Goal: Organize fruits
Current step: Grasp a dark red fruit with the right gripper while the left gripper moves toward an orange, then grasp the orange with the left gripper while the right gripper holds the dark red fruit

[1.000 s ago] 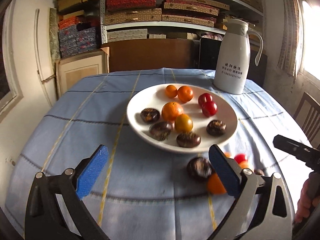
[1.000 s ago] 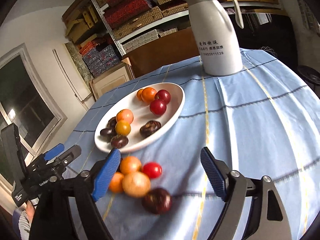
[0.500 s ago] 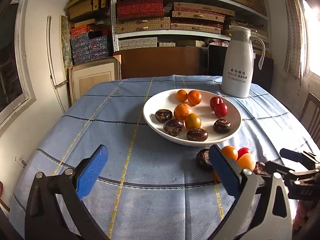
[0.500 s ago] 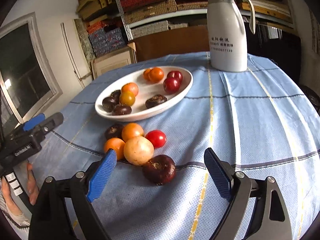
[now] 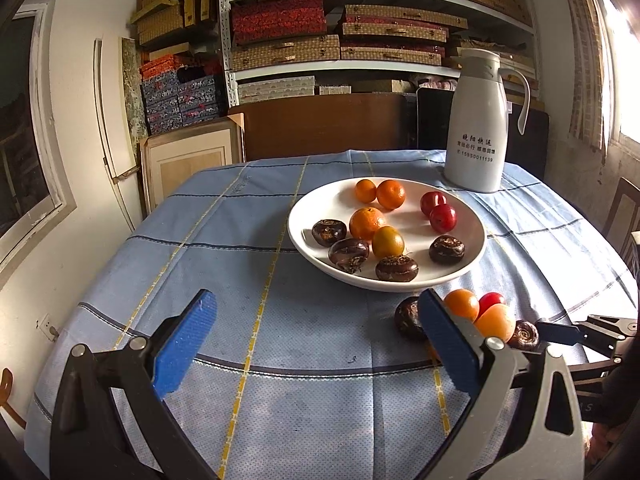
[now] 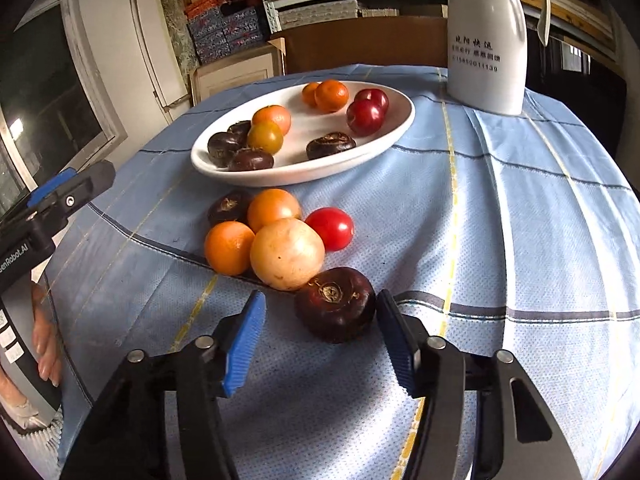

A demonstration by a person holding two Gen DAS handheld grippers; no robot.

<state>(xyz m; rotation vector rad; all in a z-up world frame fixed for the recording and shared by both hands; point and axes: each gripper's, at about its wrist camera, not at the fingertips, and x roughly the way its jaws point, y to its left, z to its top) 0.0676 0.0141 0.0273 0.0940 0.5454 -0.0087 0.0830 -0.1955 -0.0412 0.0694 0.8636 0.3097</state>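
A white plate holds several oranges, red fruits and dark brown water chestnuts. A loose pile lies on the blue cloth in front of it: oranges, a pale round fruit, a red tomato and dark chestnuts. My right gripper is open around the nearest dark chestnut; its right pad touches it, its left pad stands apart. It also shows in the left wrist view. My left gripper is open and empty over bare cloth, left of the pile.
A white thermos jug stands on the table behind the plate at the right. Shelves of boxes and a brown board fill the back wall. A chair stands at the right table edge.
My right gripper has moved forward and down onto the nearest dark chestnut and narrowed around it. My left gripper has drawn back and steadied, staying open.
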